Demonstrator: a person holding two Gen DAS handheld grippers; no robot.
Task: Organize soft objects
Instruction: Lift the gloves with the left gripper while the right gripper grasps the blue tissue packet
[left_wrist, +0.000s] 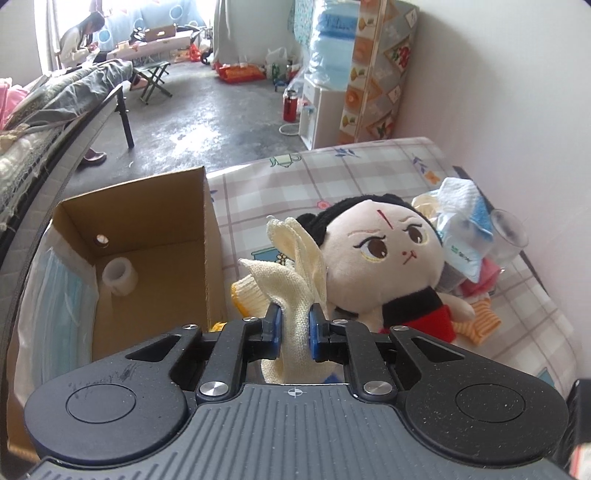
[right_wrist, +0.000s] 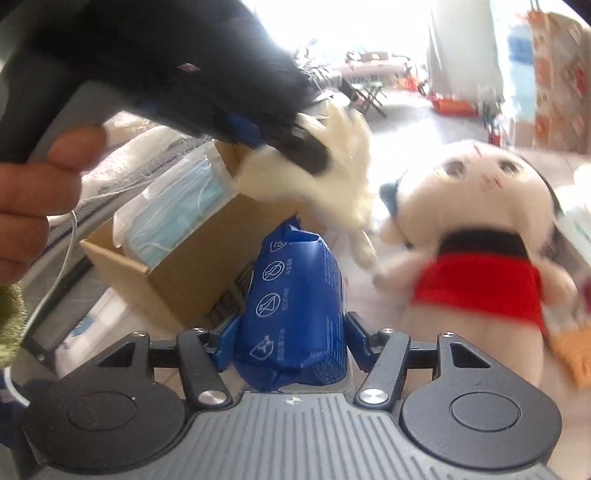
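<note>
A bed with a checked, flower-printed cover (left_wrist: 369, 173) fills the foreground, and against its near-left edge stands an open cardboard box (left_wrist: 147, 229) (right_wrist: 192, 269); a clear pack of blue face masks (left_wrist: 62, 295) (right_wrist: 173, 214) leans along the box's left wall, and a small white roll (left_wrist: 120, 277) sits on its floor near the back corner; just right of the box a plush doll (left_wrist: 380, 254) (right_wrist: 476, 236) with black hair, a pale face and a red skirt lies on the cover, blurred in the right wrist view; behind the doll, toward the wall, is a heap of soft things, a white tissue pack (left_wrist: 461, 229) on top and a striped orange cloth (left_wrist: 480, 321) below it, with a clear glass (left_wrist: 509, 236) at the heap's far side; the right gripper (right_wrist: 291, 332) is closed on a blue wrapped pack (right_wrist: 295, 306) printed with white symbols, the pack upright between its pads, in front of the box; the left gripper (left_wrist: 294, 328) is clamped on a cream knitted glove (left_wrist: 295, 266) (right_wrist: 332, 170), which is lifted off the cover between box and doll; from the right wrist view the glove dangles fingers down above the box's right corner; a hand (right_wrist: 37, 199) grips the left tool's handle at the left edge.
</note>
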